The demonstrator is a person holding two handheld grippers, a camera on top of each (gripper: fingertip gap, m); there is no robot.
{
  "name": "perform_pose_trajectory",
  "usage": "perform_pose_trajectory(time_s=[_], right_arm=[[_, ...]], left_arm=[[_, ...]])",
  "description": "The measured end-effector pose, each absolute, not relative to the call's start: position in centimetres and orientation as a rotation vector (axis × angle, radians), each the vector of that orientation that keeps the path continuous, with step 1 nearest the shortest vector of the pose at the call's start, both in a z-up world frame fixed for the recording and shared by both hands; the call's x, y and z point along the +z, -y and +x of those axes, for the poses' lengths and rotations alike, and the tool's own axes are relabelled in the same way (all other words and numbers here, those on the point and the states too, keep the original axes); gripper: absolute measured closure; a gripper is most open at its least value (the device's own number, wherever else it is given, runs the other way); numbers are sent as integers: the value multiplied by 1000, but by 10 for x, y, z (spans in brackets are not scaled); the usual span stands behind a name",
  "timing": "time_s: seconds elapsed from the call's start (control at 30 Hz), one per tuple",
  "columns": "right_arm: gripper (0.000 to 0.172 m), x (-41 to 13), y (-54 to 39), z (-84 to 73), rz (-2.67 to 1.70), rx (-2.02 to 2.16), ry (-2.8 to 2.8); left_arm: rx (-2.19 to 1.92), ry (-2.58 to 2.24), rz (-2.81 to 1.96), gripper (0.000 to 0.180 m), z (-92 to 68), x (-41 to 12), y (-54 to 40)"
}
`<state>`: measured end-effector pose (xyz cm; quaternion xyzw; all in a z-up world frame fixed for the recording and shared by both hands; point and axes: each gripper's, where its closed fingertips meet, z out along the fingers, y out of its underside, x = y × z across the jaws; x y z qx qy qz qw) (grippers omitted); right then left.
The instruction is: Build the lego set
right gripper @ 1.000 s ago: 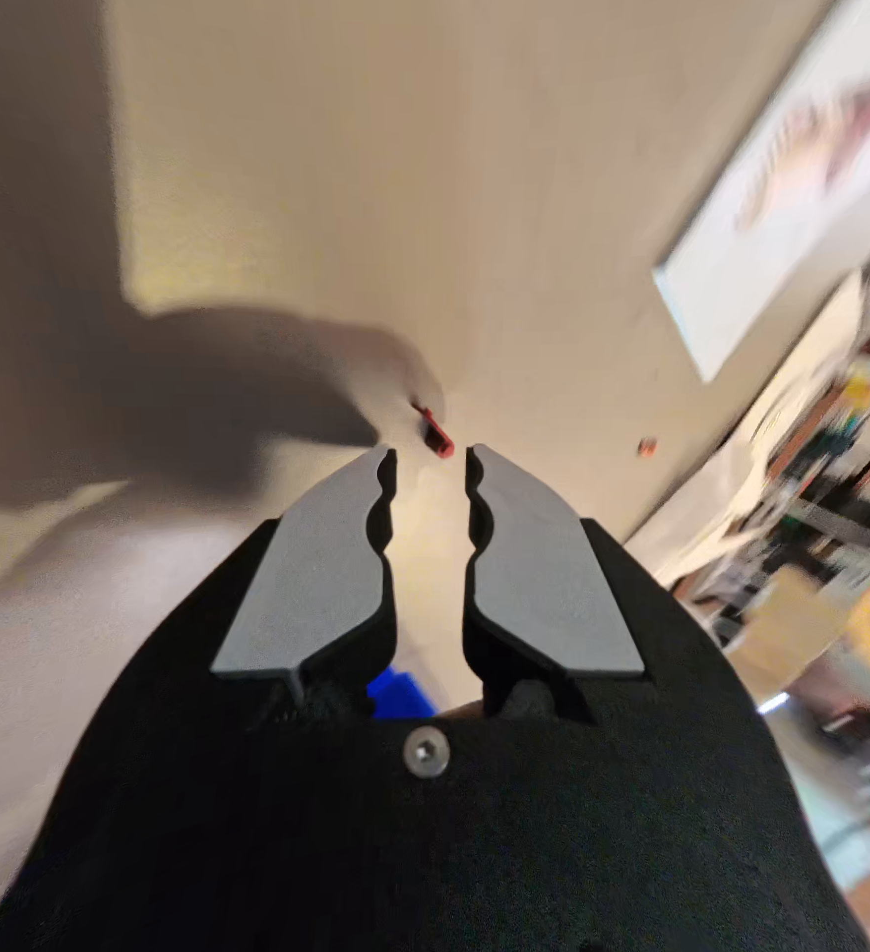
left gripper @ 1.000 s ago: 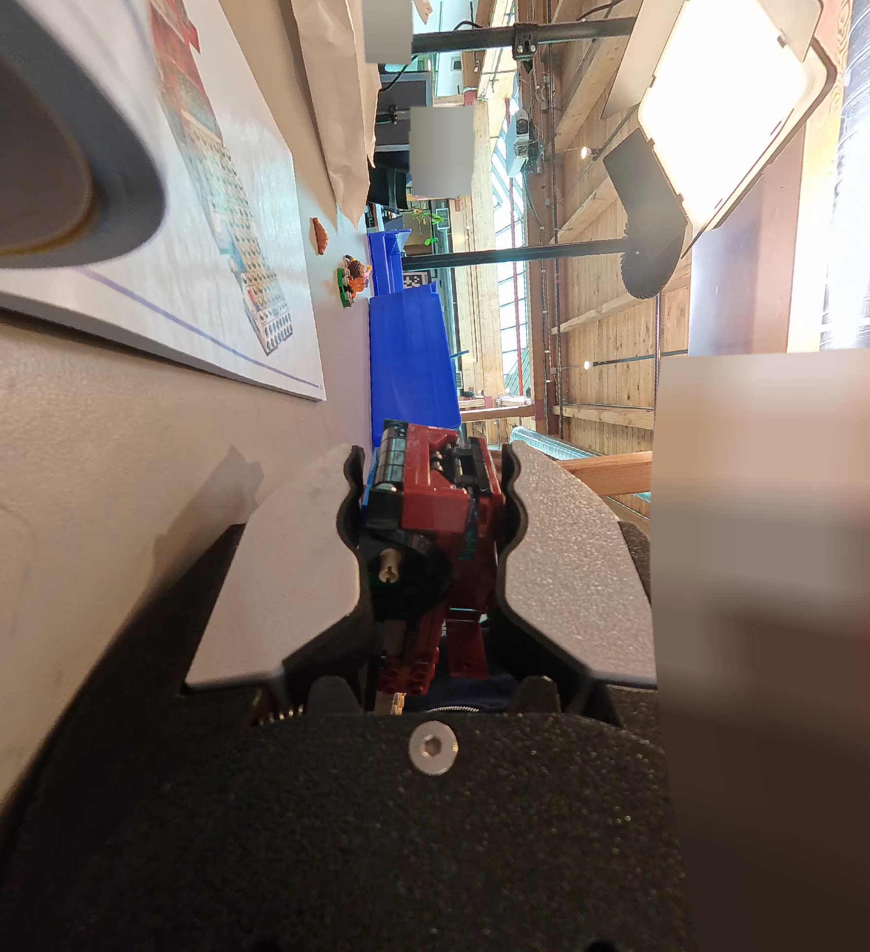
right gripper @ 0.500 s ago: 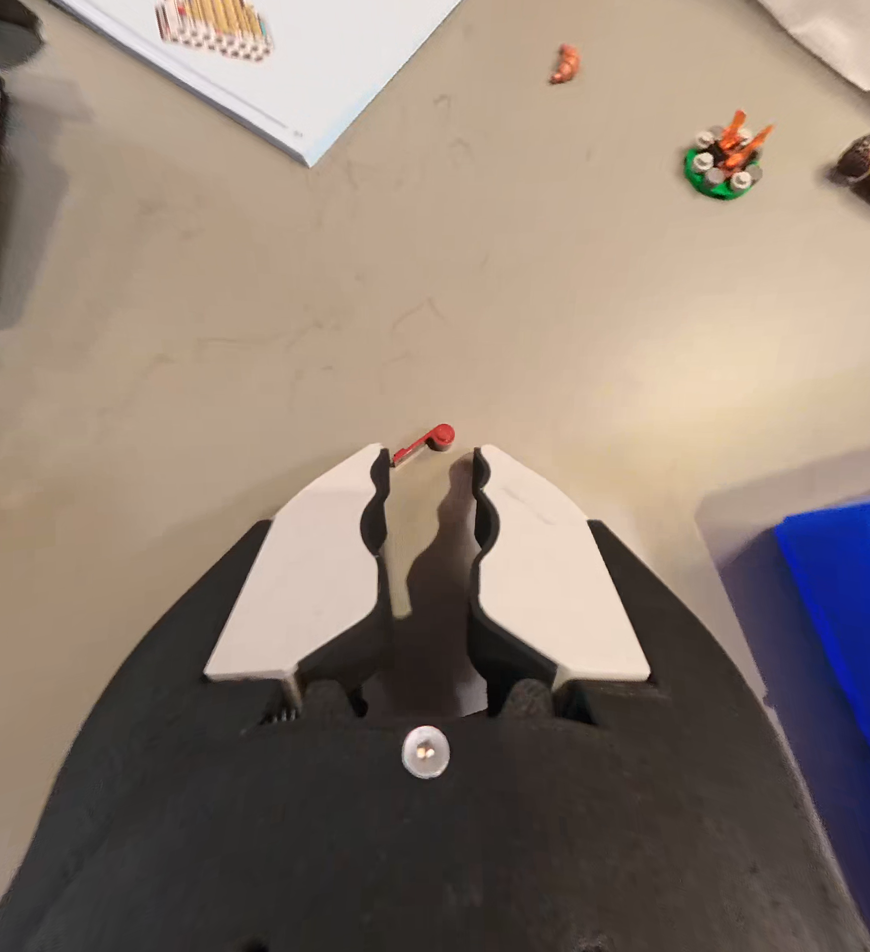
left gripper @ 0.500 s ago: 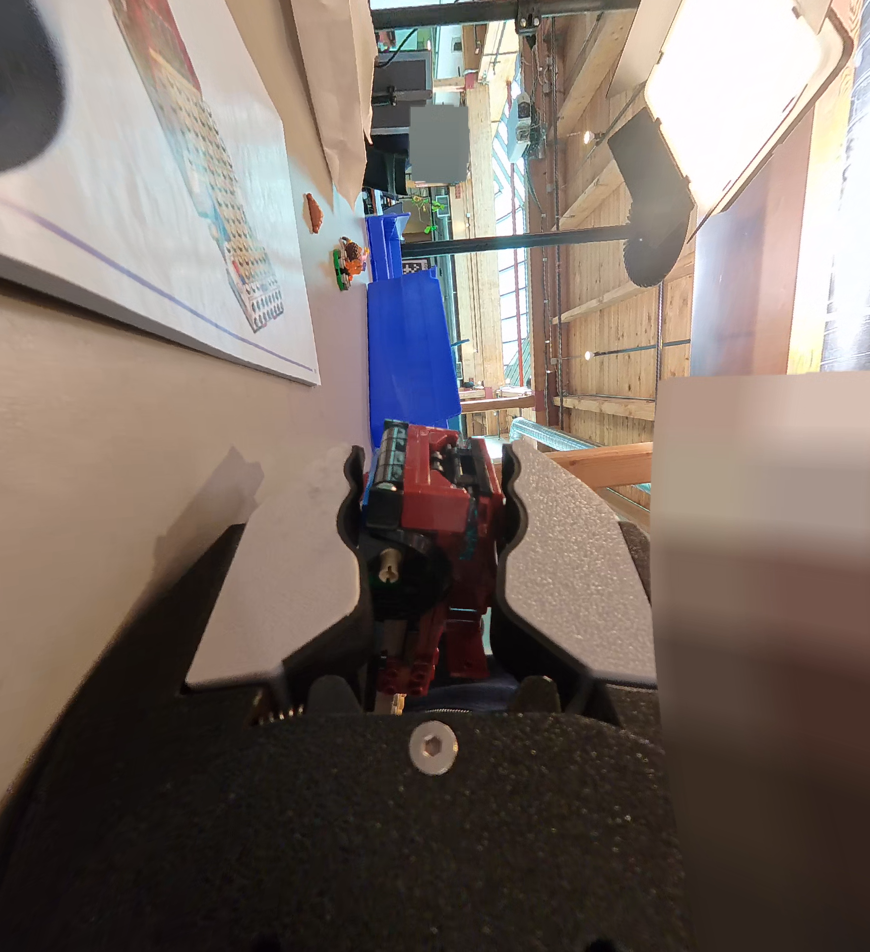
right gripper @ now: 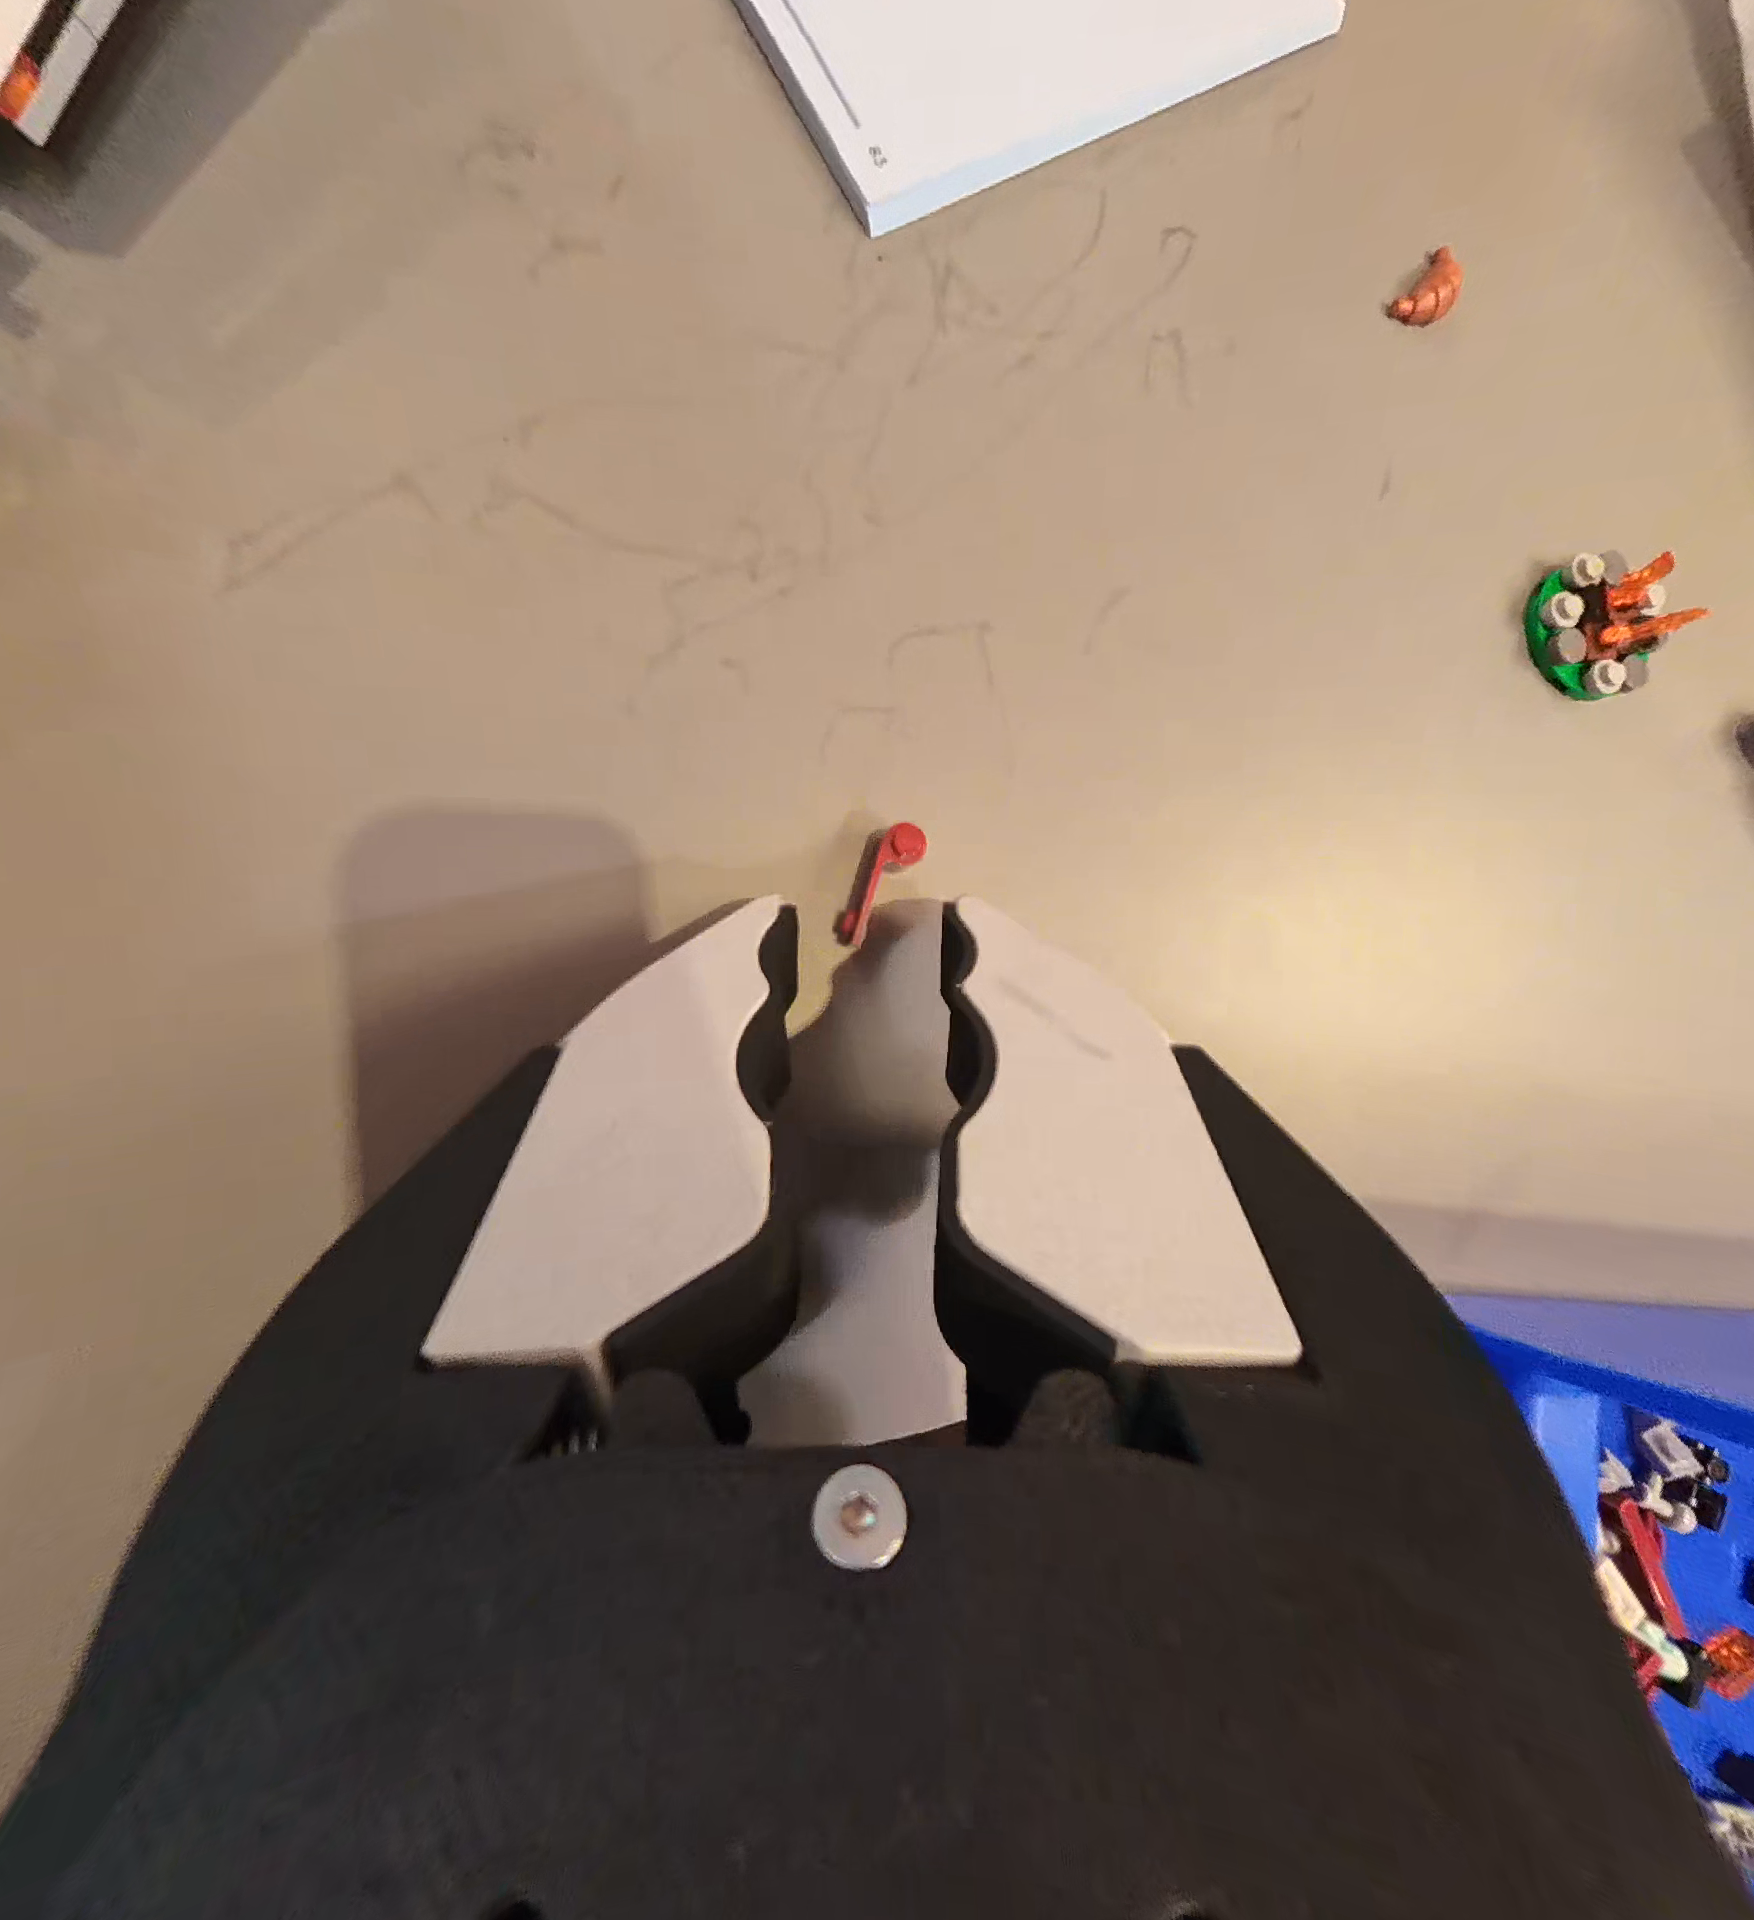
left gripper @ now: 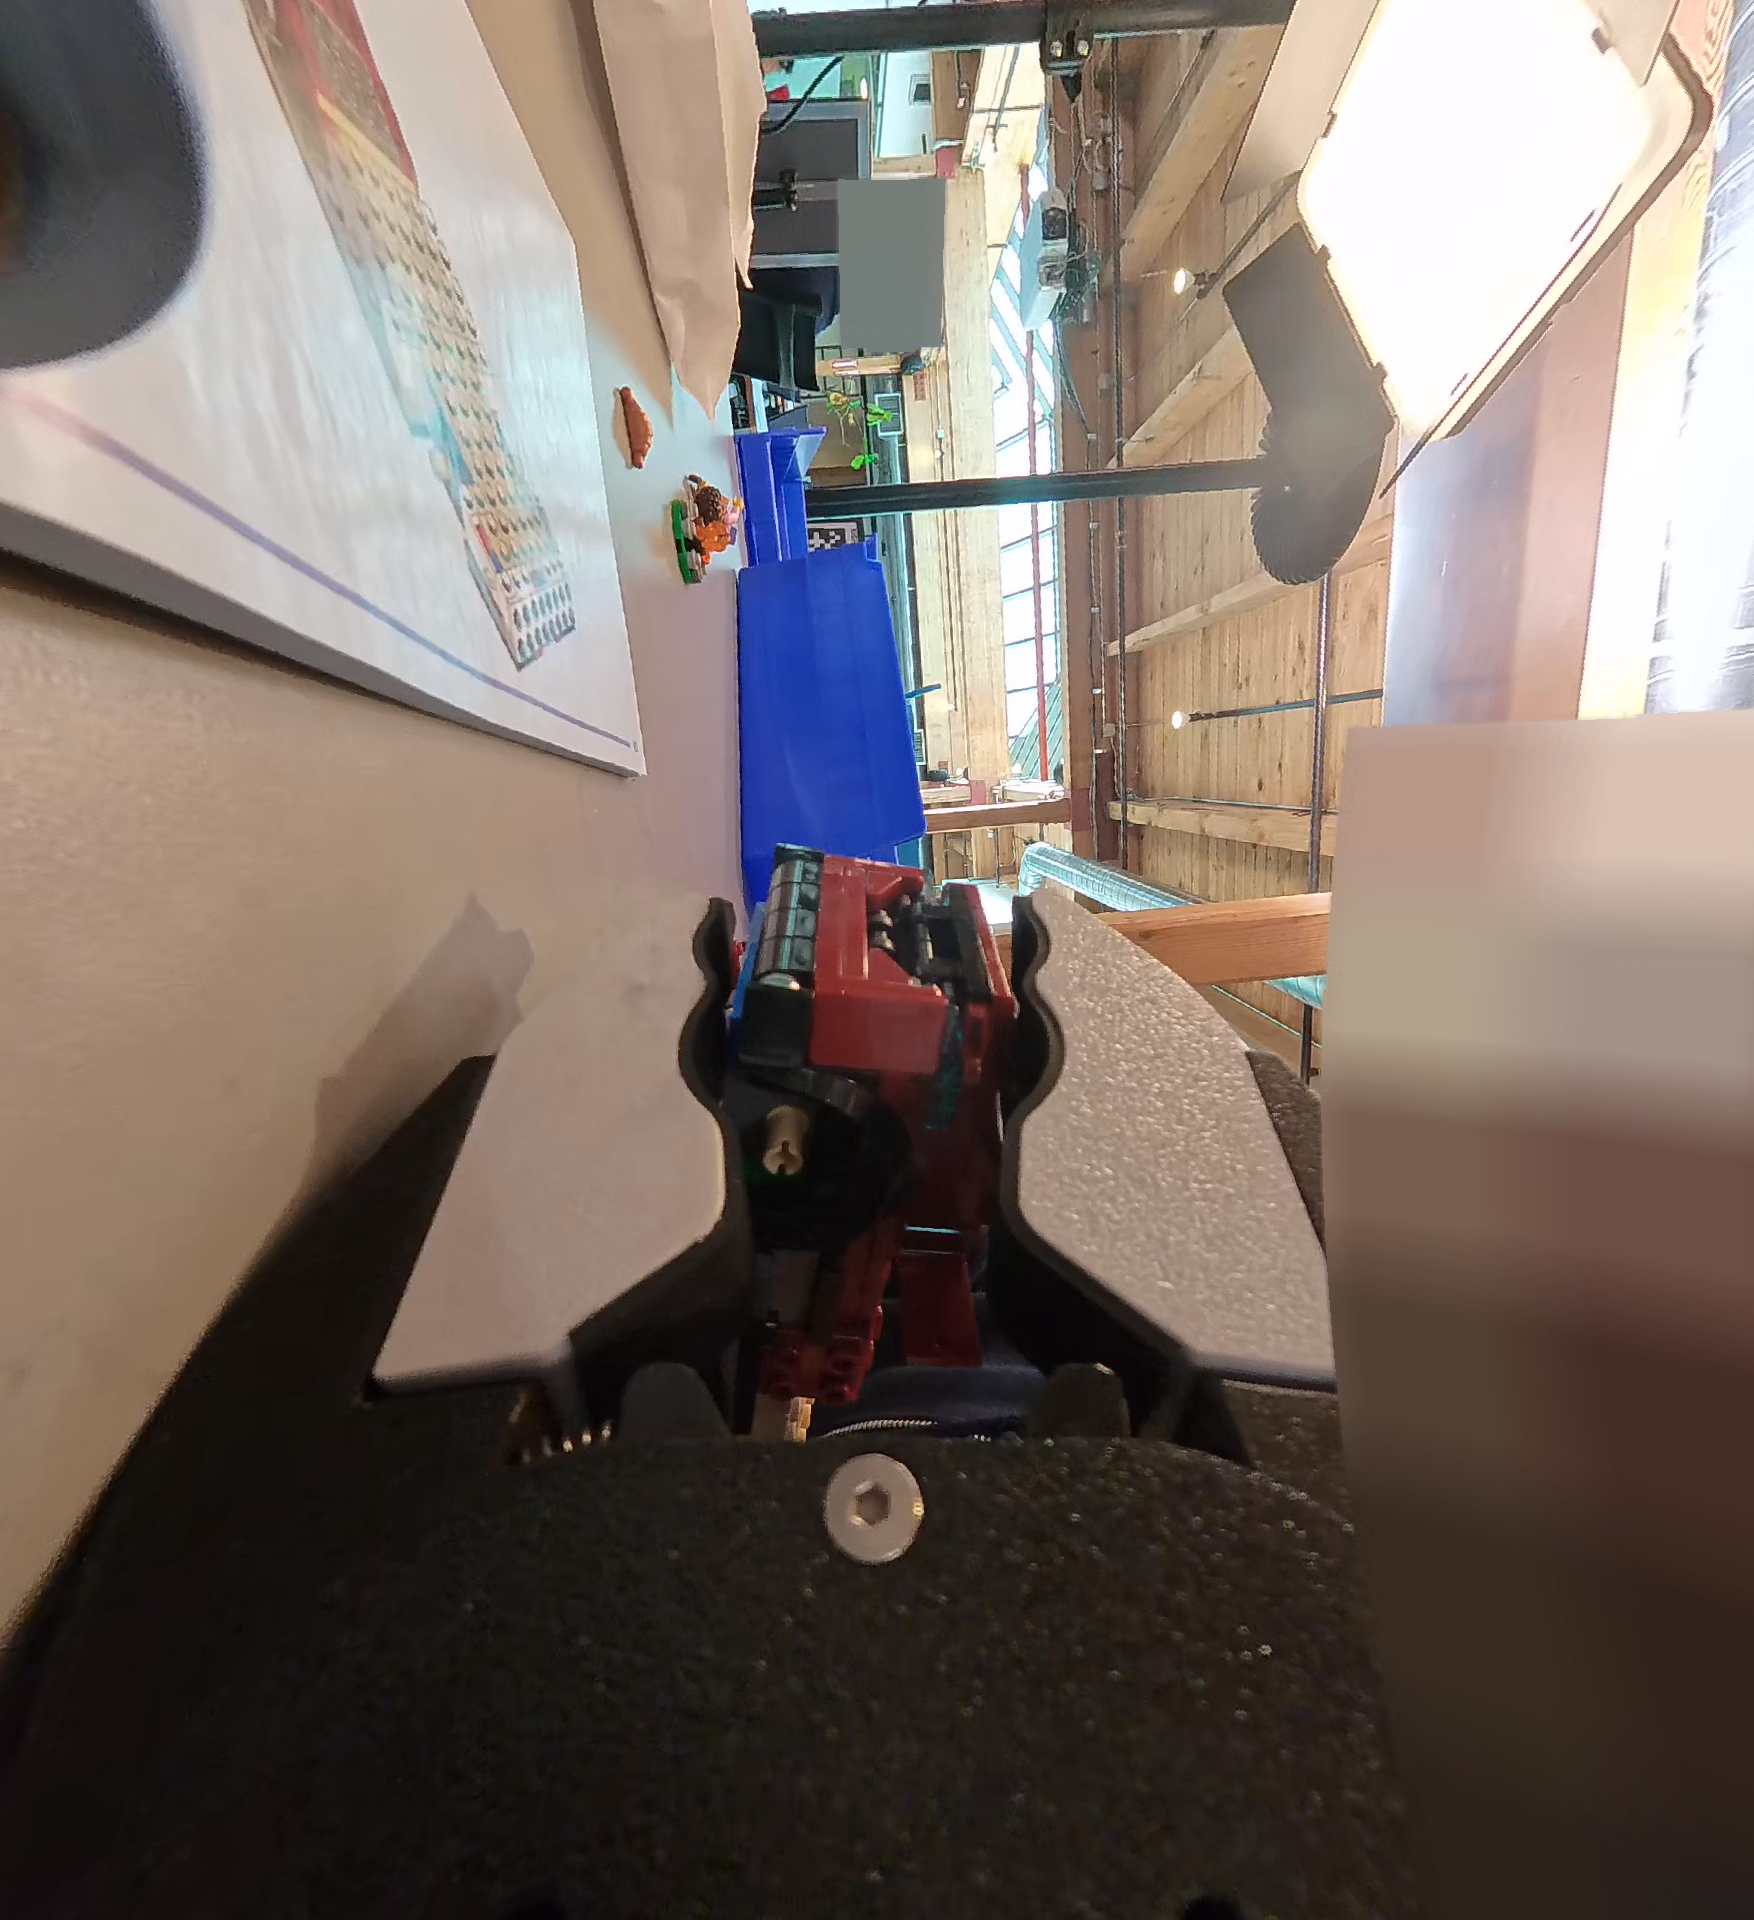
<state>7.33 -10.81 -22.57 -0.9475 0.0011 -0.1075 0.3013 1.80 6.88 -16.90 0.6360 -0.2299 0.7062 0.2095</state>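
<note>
The left gripper point(left gripper: 857, 997) is clenched on a dark-red and black brick model point(left gripper: 878, 997); both pads point(left gripper: 1112, 1132) press its sides and the model fills the space between them, held clear of the worktop point(left gripper: 177, 935), with a blue bin point(left gripper: 821, 707) beyond it and a white booklet point(left gripper: 260, 447) to the far left. The right gripper point(right gripper: 868, 920) hangs released, jaws partly apart with nothing in them, just above a small red lever piece point(right gripper: 883, 878) that lies on the worktop point(right gripper: 644, 520), its thin end just ahead of the gap between the fingertips, apparently touching neither, and its round knob pointing away. To the right lie a green disc with orange spikes point(right gripper: 1595, 629) and a brown piece point(right gripper: 1429, 286); a blue bin point(right gripper: 1559, 1397) of loose bricks sits at near right. The lever is judged stiff, very light and smooth, so it may skate or flip if pinched off-centre; the thin shaft, taken across its width close to the knob, looks the surest hold. The model is rigid plastic but push-fitted, so it may shed parts under a hard squeeze; its flat side walls suit the pads. How firmly its lower half is seated is hard to tell.
</note>
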Motion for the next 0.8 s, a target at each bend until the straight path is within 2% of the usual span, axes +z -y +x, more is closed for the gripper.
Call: perform_pose_trajectory(time_s=[0.13, 0.2, 0.23, 0.8], right_arm=[[147, -226, 100, 76, -2513, -270, -42], [162, -228, 98, 78, -2521, -271, -31], [164, -228, 96, 79, -2519, -279, -9], [165, -160, -41, -6, -2002, -77, 683]], left_arm=[[1964, 640, 1769, 128, 18, -169, -69], [1965, 642, 1769, 128, 18, -169, -69], [1964, 643, 1768, 128, 18, -169, -69], [1953, 637, 1750, 128, 18, -168, -65]])
